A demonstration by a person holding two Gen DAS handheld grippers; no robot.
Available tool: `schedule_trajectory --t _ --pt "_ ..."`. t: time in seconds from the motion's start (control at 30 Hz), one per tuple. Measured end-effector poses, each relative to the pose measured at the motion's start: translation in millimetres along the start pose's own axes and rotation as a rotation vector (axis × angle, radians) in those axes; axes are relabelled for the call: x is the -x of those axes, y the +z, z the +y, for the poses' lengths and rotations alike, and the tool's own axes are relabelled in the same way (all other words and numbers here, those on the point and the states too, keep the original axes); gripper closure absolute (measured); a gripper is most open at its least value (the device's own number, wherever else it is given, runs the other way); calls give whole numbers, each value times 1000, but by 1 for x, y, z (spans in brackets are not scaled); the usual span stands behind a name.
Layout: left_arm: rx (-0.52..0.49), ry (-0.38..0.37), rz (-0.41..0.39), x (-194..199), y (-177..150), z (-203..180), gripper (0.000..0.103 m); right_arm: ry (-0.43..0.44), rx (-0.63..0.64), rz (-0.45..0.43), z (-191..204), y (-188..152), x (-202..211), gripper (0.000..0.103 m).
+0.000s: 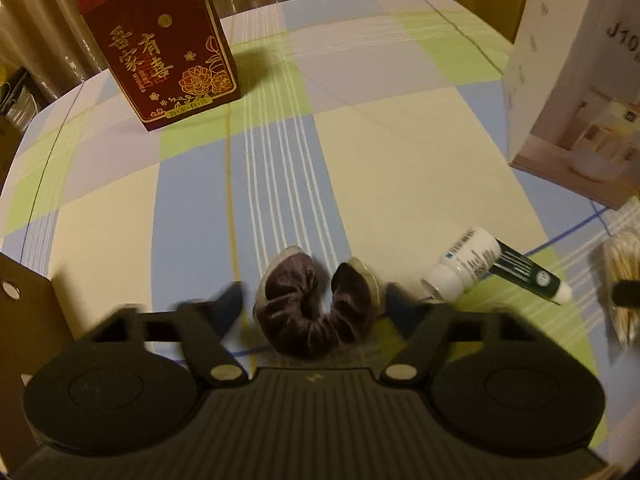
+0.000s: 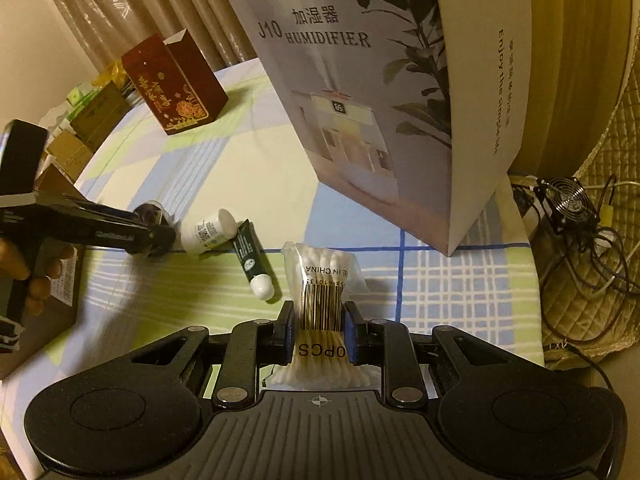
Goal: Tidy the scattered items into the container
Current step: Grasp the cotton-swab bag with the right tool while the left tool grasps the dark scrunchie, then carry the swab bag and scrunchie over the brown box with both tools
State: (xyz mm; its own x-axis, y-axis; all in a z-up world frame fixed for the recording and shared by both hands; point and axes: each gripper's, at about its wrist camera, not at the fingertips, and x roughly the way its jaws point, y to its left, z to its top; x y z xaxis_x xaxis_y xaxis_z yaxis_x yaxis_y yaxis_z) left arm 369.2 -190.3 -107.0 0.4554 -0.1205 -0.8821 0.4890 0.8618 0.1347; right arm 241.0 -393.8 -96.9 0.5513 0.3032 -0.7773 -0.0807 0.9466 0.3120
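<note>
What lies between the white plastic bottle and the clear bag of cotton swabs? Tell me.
A dark green tube with a white cap lies between the white bottle and the swab bag, its far end against the bottle; the right wrist view shows it.

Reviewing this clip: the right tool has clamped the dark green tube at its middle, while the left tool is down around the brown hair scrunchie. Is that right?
Not quite. The right tool is clamped on the bag of cotton swabs, not the dark green tube, which lies untouched beside the white bottle; the right wrist view shows this. The left tool is indeed down around the brown hair scrunchie.
</note>
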Motion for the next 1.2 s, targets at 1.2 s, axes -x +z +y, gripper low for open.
schedule_trajectory --t 1.2 --pt "261 27 -298 241 -166 118 79 327 314 -81 179 5 44 76"
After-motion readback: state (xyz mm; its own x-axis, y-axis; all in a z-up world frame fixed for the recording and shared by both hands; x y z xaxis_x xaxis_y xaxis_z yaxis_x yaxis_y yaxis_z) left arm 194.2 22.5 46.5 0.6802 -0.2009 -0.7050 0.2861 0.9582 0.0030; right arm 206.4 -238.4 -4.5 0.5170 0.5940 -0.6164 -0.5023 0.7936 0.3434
